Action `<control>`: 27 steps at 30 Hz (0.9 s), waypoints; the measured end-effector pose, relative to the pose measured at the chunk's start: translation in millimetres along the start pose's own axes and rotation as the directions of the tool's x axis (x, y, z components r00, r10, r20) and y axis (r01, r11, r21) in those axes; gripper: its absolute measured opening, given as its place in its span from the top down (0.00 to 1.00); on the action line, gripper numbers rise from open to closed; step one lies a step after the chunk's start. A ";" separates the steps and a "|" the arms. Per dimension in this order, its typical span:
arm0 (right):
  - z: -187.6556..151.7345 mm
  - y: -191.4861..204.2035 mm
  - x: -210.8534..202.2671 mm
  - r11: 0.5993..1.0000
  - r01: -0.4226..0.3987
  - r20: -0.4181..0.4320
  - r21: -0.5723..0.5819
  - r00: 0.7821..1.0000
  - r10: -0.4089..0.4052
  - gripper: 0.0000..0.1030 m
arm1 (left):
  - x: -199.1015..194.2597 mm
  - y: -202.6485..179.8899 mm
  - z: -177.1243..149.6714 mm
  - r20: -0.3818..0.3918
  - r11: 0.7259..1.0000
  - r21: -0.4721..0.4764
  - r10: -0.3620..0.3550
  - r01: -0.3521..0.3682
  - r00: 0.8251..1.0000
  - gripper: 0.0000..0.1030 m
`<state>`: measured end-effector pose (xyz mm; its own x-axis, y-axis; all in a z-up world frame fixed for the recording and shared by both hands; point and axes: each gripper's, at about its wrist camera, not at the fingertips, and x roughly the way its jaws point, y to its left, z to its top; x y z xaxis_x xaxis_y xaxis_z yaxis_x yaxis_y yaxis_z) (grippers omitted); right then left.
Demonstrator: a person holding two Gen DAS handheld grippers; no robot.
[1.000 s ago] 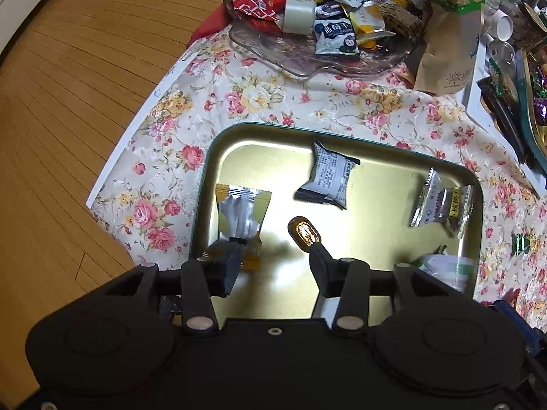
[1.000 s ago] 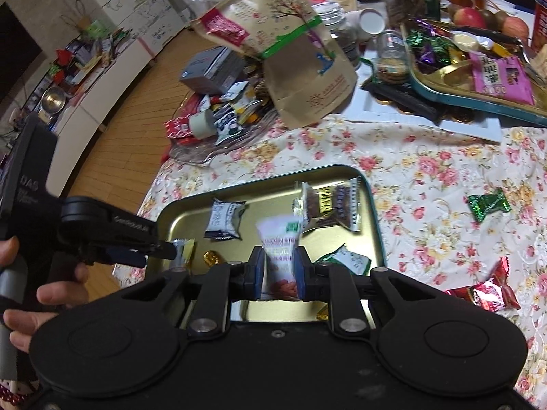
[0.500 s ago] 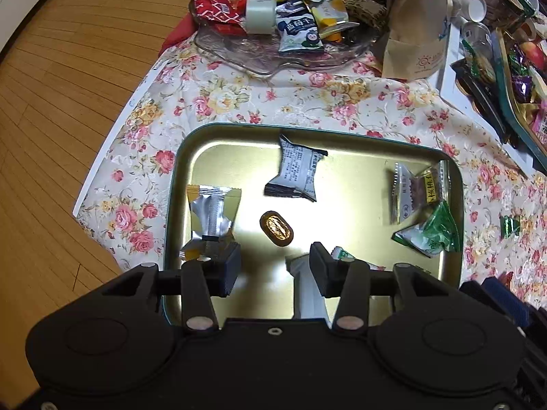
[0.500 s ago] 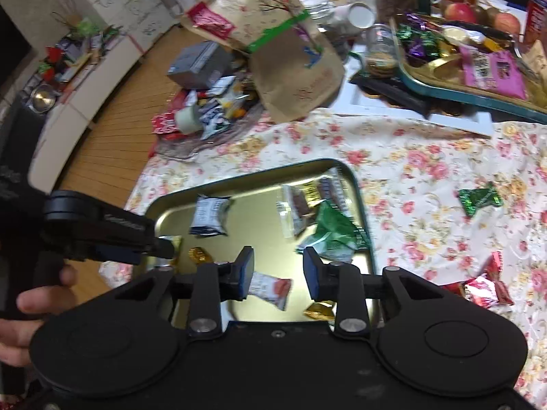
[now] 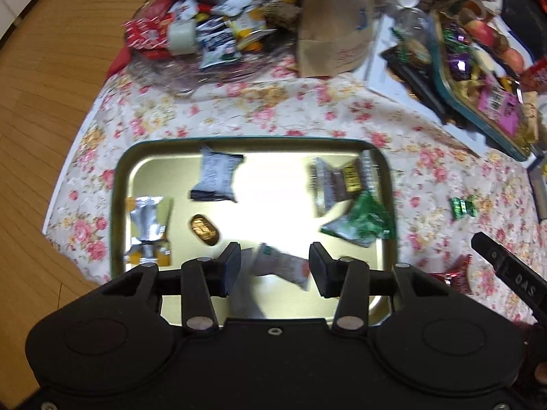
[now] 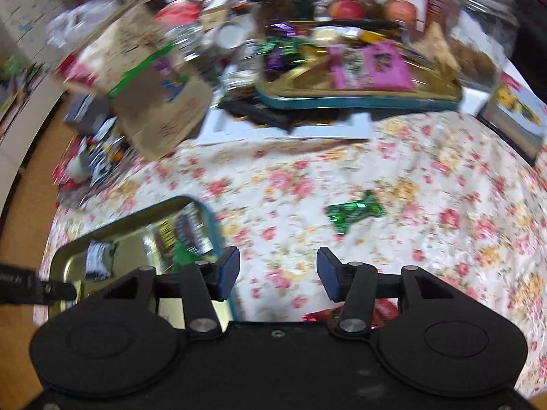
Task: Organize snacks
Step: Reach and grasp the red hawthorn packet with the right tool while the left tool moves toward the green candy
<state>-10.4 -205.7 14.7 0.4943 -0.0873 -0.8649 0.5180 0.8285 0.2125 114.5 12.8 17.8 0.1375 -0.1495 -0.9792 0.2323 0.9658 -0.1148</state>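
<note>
On the floral cloth (image 6: 342,171), the right gripper (image 6: 277,273), jaws opening and empty, faces the green candy (image 6: 354,212) for the tray (image 5: 118,184); the left gripper (image 5: 274,266) hangs wide.

The tray (image 5: 118,184) is glossy gold metal (glare whitens its middle). Inside it lie 2 shiny foil wrappers (image 5: 148,220). Beneath it spreads matt floral cloth (image 5: 259,112); beyond it stands a matt paper bag (image 5: 333,39).

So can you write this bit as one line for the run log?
left tongs: open, above gold tray | right tongs: opening, empty, over floral cloth | nearest loose: green candy
</note>
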 end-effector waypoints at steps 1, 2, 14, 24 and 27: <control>1.4 -8.9 -1.4 1.000 0.014 0.007 0.019 1.000 -0.015 0.49 | -1.8 -8.5 0.2 0.005 1.000 0.013 -0.003 0.003 1.000 0.49; 2.8 -18.0 -2.8 0.999 0.029 0.015 0.036 0.999 -0.030 0.49 | -3.9 -20.0 0.2 0.010 0.999 0.031 -0.008 0.008 1.000 0.49; -2.8 -110.5 -8.1 0.962 0.142 -0.014 0.233 0.990 -0.142 0.58 | -7.5 -141.2 -19.4 0.036 0.960 0.276 -0.050 0.039 0.998 0.49; -19.4 -117.2 -12.3 0.974 0.060 -0.058 0.219 0.997 -0.049 0.58 | 14.2 -180.8 -26.0 -0.025 0.949 0.313 -0.029 0.035 0.999 0.49; -25.1 -109.9 -10.9 0.977 0.027 -0.078 0.210 0.997 -0.011 0.58 | 10.5 -182.1 -24.4 -0.019 0.953 0.301 -0.035 0.039 0.999 0.49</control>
<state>-90.3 -282.0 -10.7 0.4333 -0.0529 -0.8997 0.6659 0.6915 0.2800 50.2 -159.5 24.3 0.1110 -0.1794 -0.9775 0.5166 0.8507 -0.0975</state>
